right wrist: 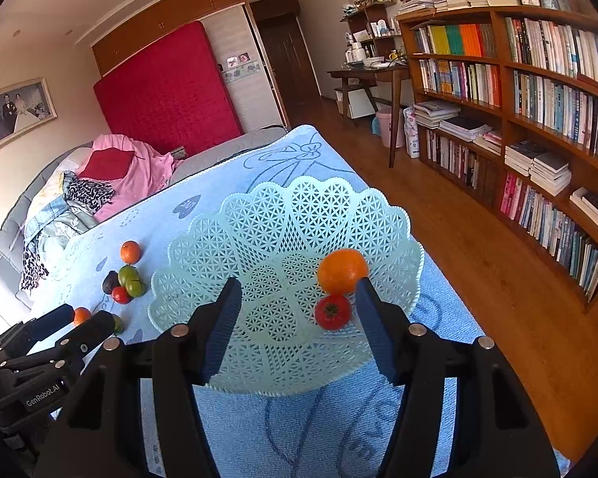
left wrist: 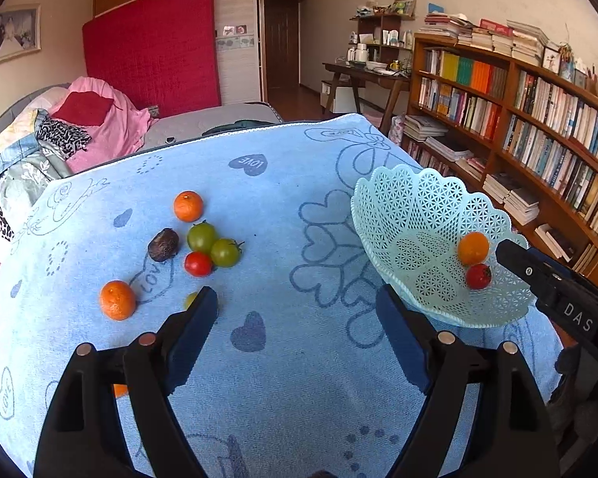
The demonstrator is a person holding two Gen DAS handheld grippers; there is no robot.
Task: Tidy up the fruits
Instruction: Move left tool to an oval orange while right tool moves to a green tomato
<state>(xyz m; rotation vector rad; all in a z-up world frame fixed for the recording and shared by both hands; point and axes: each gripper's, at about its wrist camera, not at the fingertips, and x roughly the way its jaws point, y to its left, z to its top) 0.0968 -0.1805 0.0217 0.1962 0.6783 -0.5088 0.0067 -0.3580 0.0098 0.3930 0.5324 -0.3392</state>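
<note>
A pale green lattice basket (left wrist: pixel 398 215) (right wrist: pixel 283 215) stands on the right of the blue towel-covered table and holds an orange (left wrist: pixel 473 247) (right wrist: pixel 342 271) and a red tomato (left wrist: pixel 478 276) (right wrist: pixel 332 311). On the cloth to the left lie two oranges (left wrist: pixel 187 206) (left wrist: pixel 117 300), two green tomatoes (left wrist: pixel 201 237) (left wrist: pixel 225 252), a red tomato (left wrist: pixel 198 263) and a dark fruit (left wrist: pixel 163 244). A small green fruit (left wrist: pixel 190 299) peeks out beside my left finger. My left gripper (left wrist: pixel 297 302) is open and empty above the cloth. My right gripper (right wrist: pixel 297 290) is open and empty over the basket.
The blue towel (left wrist: pixel 283 183) covers the table; its right edge drops to a wooden floor (right wrist: pixel 478 247). A tall bookshelf (right wrist: pixel 538 111) lines the right wall. A bed with piled clothes (left wrist: pixel 79 127) lies behind the table on the left. A desk (right wrist: pixel 378 75) stands far back.
</note>
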